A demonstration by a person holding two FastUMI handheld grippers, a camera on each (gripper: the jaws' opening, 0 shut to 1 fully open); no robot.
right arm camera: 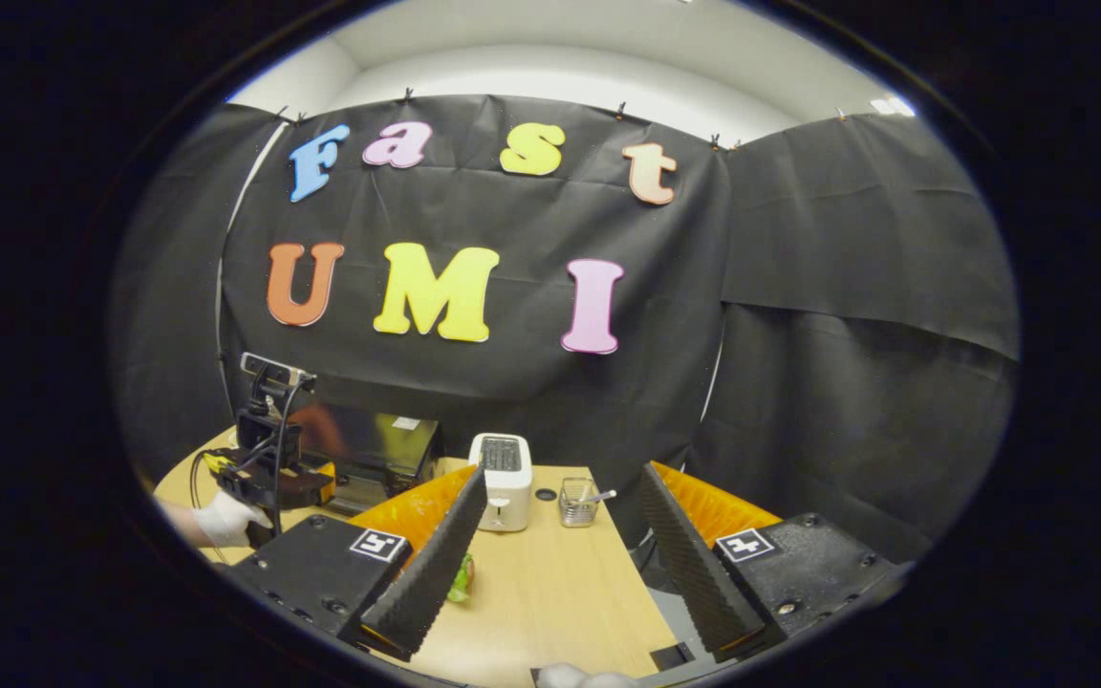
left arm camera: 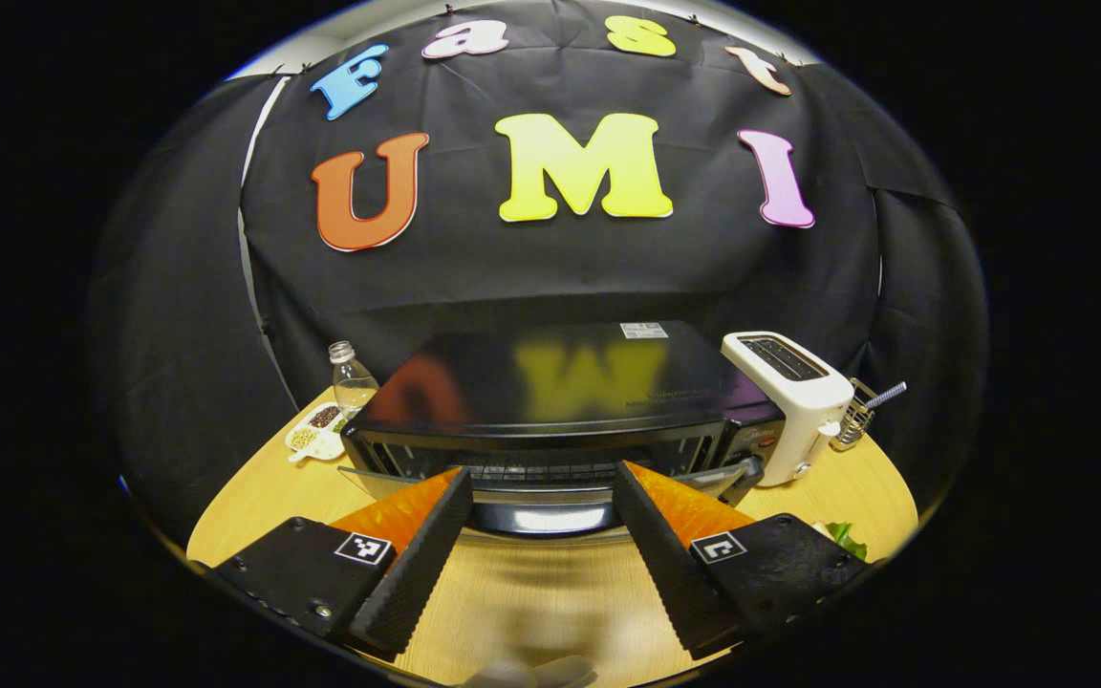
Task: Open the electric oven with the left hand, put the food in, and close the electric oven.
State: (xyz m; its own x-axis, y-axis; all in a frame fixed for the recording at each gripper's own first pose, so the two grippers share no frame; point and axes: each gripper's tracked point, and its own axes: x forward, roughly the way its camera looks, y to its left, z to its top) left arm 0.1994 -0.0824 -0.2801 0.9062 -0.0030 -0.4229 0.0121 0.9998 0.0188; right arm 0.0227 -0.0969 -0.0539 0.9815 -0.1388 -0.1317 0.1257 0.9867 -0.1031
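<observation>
Left gripper view: spread-wide left gripper (left arm camera: 543, 492) before glossy boxy black oven (left arm camera: 550, 401) on wood-grain table (left arm camera: 550, 592).

The oven (left arm camera: 550, 401) is glossy black on top, with a small white sticker (left arm camera: 643, 331) toward two o'clock and a silvery door handle (left arm camera: 541, 516) along its front. The toaster (left arm camera: 789, 401) at three o'clock of it is white with dark slots. The surface (left arm camera: 550, 602) is pale wood with a fine straight grain. At nine o'clock of the oven stands a clear bottle (left arm camera: 352, 377) beside a white dish (left arm camera: 316, 435) holding brown and tan bits. Something leafy green (left arm camera: 845, 537) lies at four o'clock. In the right gripper view, a white glove (right arm camera: 226, 521) covers a hand.
</observation>
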